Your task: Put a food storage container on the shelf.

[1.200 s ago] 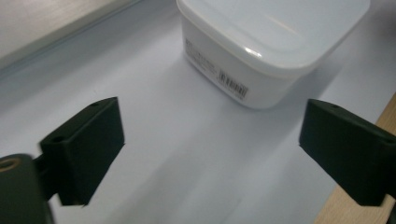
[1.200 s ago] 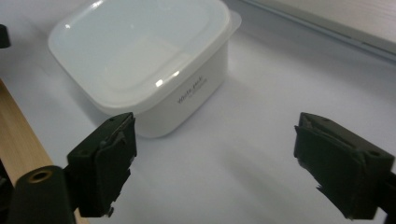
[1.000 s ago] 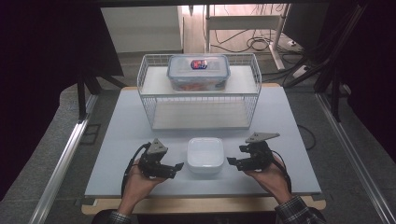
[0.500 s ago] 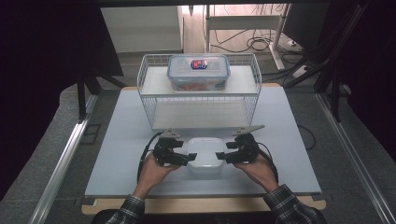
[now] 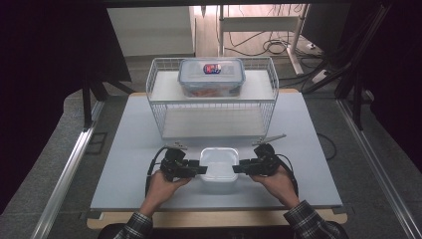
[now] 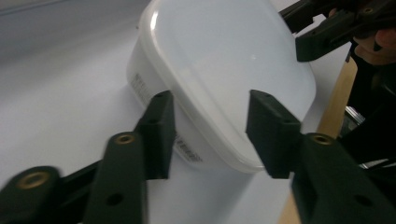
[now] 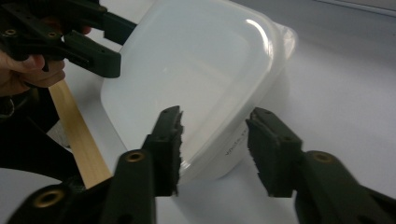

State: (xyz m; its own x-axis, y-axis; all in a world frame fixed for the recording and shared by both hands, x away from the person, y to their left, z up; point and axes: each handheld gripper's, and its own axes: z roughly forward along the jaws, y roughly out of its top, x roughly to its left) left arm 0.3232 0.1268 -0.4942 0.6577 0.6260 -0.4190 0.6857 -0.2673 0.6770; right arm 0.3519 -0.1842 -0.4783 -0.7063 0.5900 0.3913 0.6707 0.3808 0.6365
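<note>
One bench [image 5: 129, 149]: flat, pale grey-white top, matte, with a light wooden strip along the near edge.

One wire basket [image 5: 213, 99]: white coated wire, rectangular, open grid walls, standing at the middle of the far edge. It carries one clear plastic box [image 5: 211, 76] with a blue-rimmed clip lid and rounded corners; a small red and blue item lies on that lid, too small for me to identify.

One white tub [image 5: 218, 164]: translucent plastic, smooth, rounded-square, with a slightly glossy lid pressed on. It sits on the bench near the middle of the near edge, well apart from the basket. Printed text runs along its side wall in both gripper views, unreadable.

Two grippers, both black and hard-edged, with brass-coloured pivot screws, one in each of my hands.

My left gripper [image 5: 199, 170] is at the tub's left side. In the left gripper view its jaws are spread, one on each side of the near corner of the tub [image 6: 224, 70], not pinching it.

My right gripper [image 5: 239, 169] is at the tub's right side. In the right gripper view its jaws are likewise spread either side of a corner of the tub [image 7: 196, 79]; I cannot tell whether either pad touches the plastic.
</note>
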